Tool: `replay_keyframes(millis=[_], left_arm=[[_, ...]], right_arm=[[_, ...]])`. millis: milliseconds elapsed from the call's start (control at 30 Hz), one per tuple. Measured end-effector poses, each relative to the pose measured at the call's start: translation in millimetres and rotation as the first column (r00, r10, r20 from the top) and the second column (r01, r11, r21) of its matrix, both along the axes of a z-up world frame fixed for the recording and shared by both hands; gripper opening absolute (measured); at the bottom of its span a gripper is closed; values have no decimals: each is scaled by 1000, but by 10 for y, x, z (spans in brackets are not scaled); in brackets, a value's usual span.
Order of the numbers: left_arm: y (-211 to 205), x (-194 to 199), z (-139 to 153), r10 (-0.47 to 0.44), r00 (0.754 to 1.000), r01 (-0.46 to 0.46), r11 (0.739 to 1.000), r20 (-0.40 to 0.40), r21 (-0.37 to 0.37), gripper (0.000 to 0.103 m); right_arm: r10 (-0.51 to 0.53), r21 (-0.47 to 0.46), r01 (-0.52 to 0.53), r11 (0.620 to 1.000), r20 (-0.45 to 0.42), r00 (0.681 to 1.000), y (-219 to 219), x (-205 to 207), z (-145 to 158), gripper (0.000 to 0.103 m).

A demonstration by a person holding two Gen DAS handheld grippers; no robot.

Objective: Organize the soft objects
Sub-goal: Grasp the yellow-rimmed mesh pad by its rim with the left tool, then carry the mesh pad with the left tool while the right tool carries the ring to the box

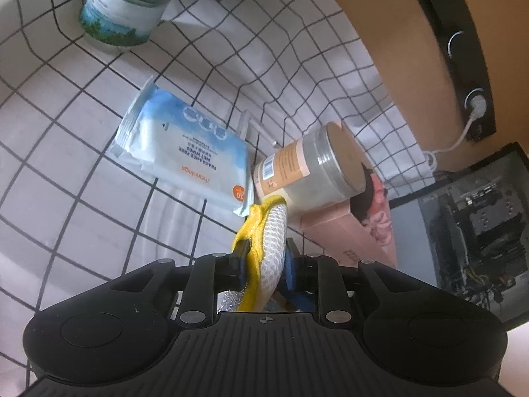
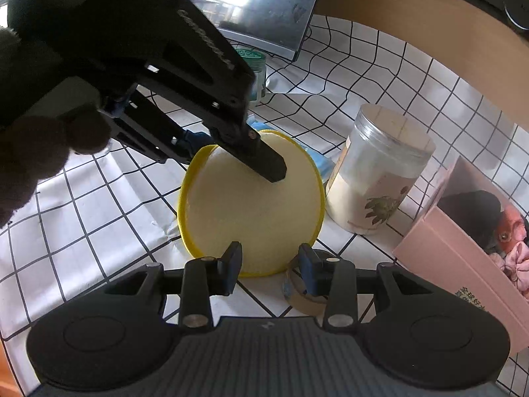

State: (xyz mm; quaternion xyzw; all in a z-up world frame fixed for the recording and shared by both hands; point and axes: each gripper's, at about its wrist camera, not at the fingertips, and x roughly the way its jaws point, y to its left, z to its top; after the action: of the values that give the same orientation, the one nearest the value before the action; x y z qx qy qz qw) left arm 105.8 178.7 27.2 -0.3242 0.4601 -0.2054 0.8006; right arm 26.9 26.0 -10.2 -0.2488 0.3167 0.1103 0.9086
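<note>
A round yellow-rimmed soft sponge pad (image 2: 251, 205) stands on edge above the checked tablecloth (image 2: 82, 218). My left gripper (image 1: 264, 258) is shut on the pad's edge (image 1: 267, 231); in the right wrist view that gripper's black finger (image 2: 267, 165) lies across the pad's cream face. My right gripper (image 2: 267, 264) is open and empty, its fingers just in front of the pad's lower rim. A blue pack of wet wipes (image 1: 185, 145) lies flat on the cloth beyond the pad.
A clear jar of pale powder (image 2: 373, 172) and a pink box (image 2: 463, 248) stand right of the pad. A green-lidded jar (image 1: 125, 10) sits far left. A roll of tape (image 2: 301, 294) lies under my right finger. A laptop (image 2: 264, 6) is behind.
</note>
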Motion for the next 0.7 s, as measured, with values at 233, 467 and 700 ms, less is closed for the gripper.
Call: replay_keyframes(millis=[233, 467, 700], left_arm=[[29, 21, -69, 18, 1000, -17, 999, -23, 37, 24], [-42, -96, 11, -10, 998, 7, 999, 57, 41, 22], [-4, -189, 46, 40, 997, -47, 992, 60, 116, 20]], right_arm=[[2, -1, -2, 1000, 1, 1000, -1, -3, -13, 39], [9, -3, -9, 1000, 2, 1000, -22, -10, -18, 39], [-16, 11, 16, 1000, 45, 999, -194, -287, 234, 64]])
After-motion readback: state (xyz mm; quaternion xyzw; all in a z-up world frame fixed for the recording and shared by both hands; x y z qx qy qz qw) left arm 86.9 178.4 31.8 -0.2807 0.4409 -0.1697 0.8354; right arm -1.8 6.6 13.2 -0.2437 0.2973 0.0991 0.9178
